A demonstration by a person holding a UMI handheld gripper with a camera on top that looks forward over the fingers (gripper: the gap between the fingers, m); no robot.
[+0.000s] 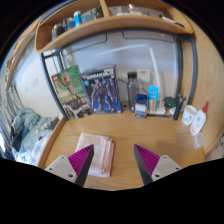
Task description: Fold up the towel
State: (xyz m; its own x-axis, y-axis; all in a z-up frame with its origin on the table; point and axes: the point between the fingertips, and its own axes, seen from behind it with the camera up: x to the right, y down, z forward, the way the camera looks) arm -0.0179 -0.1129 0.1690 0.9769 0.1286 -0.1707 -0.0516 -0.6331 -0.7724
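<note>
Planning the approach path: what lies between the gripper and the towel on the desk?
In the gripper view, nothing: the towel lies on the bare wooden desk just ahead of the open gripper, its near edge beside the left pad.

No text, brand, number or sign can be read. Printed artwork and lettering are seen on two boxes (85,88) stood upright at the back of the desk (125,135), but the words cannot be made out. A label is seen on a bottle (153,97) beside them; its print is too small to be read.
</note>
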